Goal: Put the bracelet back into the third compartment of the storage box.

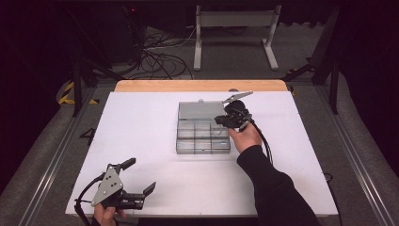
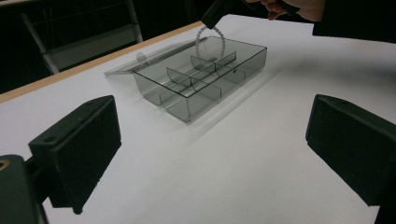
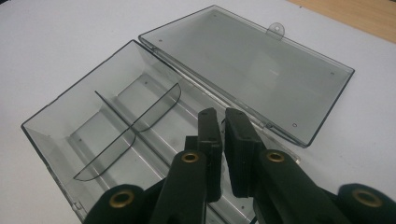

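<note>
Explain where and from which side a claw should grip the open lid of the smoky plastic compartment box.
Grip the small rounded tab on the smoky plastic lid's free edge, coming from the side opposite the hinge. The lid lies flat on the white table, so probably only the tab offers purchase.

A white table top (image 1: 155,141) carries the work, with a strip of bare wood (image 1: 197,85) along its far edge. Beyond it, on the grey floor, stands a pale metal frame on two feet (image 1: 235,28), and a tangle of dark cables (image 1: 157,56) lies to its left. Yellow-and-black tape (image 1: 68,94), or something like it, marks the floor at the left
</note>
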Available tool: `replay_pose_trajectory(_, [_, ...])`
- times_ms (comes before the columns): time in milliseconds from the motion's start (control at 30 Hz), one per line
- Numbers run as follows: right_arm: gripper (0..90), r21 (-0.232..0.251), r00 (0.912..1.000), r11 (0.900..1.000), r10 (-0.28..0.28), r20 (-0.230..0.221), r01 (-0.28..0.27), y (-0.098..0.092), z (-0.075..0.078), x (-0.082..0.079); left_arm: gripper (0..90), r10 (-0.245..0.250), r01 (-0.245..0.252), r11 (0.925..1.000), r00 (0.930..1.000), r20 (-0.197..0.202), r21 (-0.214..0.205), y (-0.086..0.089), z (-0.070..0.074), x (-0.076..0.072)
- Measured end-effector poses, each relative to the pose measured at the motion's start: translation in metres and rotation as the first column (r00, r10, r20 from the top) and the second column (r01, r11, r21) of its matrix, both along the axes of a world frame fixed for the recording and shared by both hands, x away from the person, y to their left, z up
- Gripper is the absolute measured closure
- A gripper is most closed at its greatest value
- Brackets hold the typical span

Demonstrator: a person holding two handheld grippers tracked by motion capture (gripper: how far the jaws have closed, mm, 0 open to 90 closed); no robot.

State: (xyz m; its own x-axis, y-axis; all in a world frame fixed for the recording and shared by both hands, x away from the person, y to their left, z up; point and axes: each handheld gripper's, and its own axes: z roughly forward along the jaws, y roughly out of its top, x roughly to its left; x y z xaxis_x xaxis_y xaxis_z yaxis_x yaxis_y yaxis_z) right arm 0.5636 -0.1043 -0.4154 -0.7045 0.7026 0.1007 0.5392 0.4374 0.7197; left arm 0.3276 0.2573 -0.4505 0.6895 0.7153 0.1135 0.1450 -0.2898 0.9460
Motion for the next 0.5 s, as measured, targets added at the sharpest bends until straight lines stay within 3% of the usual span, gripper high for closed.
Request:
replay_pose_trajectory(433, [85.0, -0.008, 0.9998, 1.0, -0.003, -0.017, 0.003, -0.0016, -0.0056, 0.0019, 3.9, -0.001, 0.001, 1.0, 1.0, 0.0, 0.0, 0.0, 0.0, 0.0001])
replay_pose_trajectory(500, [73.9, -0.027, 0.9998, 0.9995, -0.019, 0.0, 0.019, -0.002, -0.0049, 0.0014, 3.9, -0.001, 0.001, 1.0, 1.0, 0.0, 0.0, 0.0, 0.0, 0.0001])
